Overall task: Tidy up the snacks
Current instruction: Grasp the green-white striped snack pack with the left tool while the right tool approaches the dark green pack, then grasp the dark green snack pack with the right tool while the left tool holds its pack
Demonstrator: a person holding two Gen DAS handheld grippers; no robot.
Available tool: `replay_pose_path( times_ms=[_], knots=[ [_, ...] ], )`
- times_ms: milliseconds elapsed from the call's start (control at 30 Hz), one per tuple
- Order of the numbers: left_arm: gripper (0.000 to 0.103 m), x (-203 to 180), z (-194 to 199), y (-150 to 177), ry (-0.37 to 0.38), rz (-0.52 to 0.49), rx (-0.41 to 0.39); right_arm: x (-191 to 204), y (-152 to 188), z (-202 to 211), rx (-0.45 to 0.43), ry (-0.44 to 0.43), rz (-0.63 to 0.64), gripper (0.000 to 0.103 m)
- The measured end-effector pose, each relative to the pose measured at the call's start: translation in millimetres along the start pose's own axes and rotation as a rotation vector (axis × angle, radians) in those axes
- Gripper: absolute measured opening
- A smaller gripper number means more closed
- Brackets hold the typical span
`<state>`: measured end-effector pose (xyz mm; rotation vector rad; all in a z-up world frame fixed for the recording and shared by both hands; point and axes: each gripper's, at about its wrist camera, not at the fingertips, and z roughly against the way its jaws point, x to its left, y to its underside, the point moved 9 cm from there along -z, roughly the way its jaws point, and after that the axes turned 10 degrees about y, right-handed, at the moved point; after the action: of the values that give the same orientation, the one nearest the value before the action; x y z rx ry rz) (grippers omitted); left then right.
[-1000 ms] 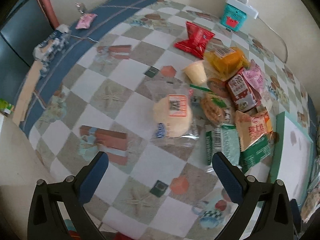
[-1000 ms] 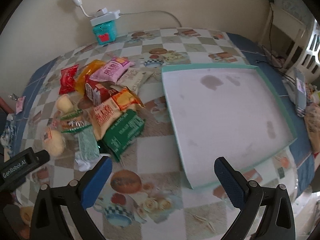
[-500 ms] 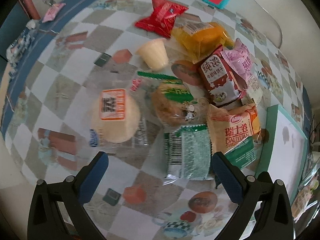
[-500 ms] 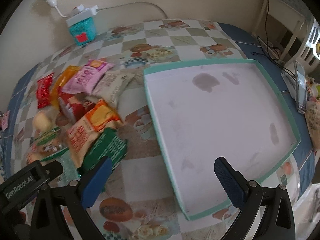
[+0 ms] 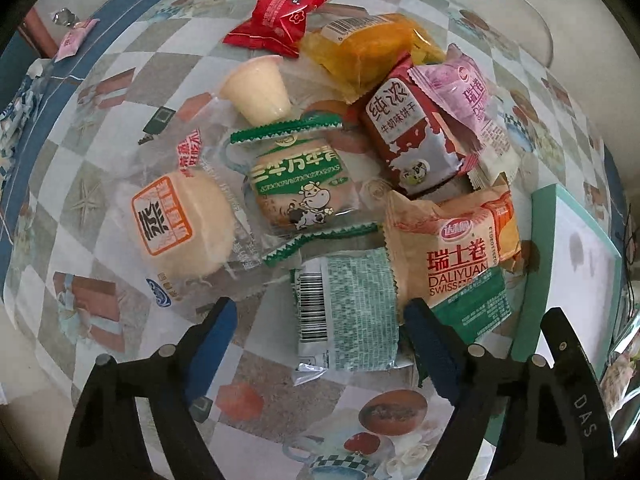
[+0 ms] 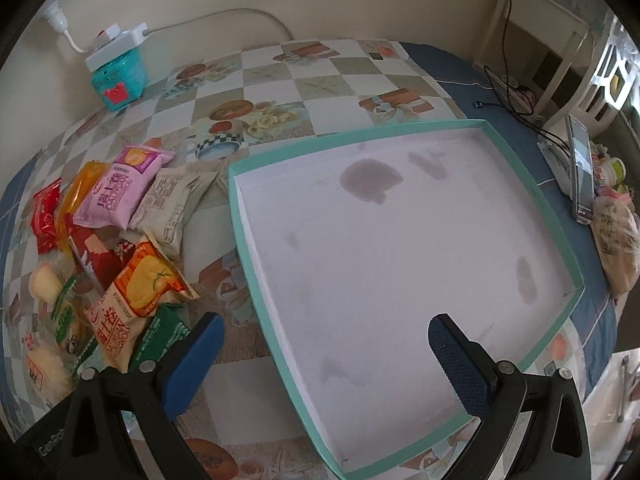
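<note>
Near the middle of the checked surface (image 5: 120,92) lies the heap of snacks, just beside the left rim of a shallow teal-edged tray (image 6: 236,216) with a stained white floor. Closest to the left hand-held gripper (image 5: 320,328) is a pale green mottled packet (image 5: 352,312) with a barcode, lying between its blue fingers (image 5: 212,340); the jaws stand wide apart and hold nothing. Touching that packet are an orange Swiss-roll packet (image 5: 456,248), which overlaps a dark green packet (image 5: 476,304), and a green-trimmed clear wrapper with a cow drawing (image 5: 300,184). Left of these sits a round pale bun in clear wrap (image 5: 180,224). Farther toward the wall edge lie a small cream jelly cup (image 5: 258,90) on its side, a dark red milk-biscuit packet (image 5: 412,136), a pink packet (image 5: 468,100), a yellow-orange cake packet (image 5: 368,48) and a red packet (image 5: 280,16). A beige packet (image 6: 172,204) rests beside the pink one, nearest the tray's far left corner. The right hand-held gripper (image 6: 324,356) hovers over the tray's near left corner, jaws spread, gripping nothing. At the wall edge stands a teal box (image 6: 118,78) with a white power strip (image 6: 116,42) on top. A phone (image 6: 580,168) lies past the tray's right rim.
</note>
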<state>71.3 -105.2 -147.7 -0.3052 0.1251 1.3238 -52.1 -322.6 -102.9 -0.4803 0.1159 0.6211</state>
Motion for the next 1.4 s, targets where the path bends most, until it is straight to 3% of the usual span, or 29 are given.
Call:
replay_pose_path(
  times_ms=[133,300,700,867,1167,1400],
  knots=[
    [0.063,-9.2,-2.6,1.8,0.044,-0.008,0.01,3.3,1.4,2.1,-0.006,-0.011,0.013,0.103],
    [0.058,-5.8,-10.4,6.4,0.021,0.012,0.035,8.5,3.4,3.9,-0.006,-0.03,0.026,0.103],
    [0.056,14.7,-13.3,5.6,-0.008,0.121,0.034,64.7,21.7,14.4,0.01,-0.175,0.129,0.099],
    [0.056,26.8,-2.1,17.3,-0.01,0.171,0.032,81.8,27.9,16.8,-0.004,-0.162,0.177,0.093],
    [0.056,44.8,2.9,26.4,-0.018,0.192,0.022,102.2,39.9,16.6,0.026,-0.216,0.214,0.083],
    [0.056,49.1,7.4,18.9,-0.017,0.195,0.022,96.3,45.5,6.8,0.067,-0.192,0.222,0.075]
  ],
)
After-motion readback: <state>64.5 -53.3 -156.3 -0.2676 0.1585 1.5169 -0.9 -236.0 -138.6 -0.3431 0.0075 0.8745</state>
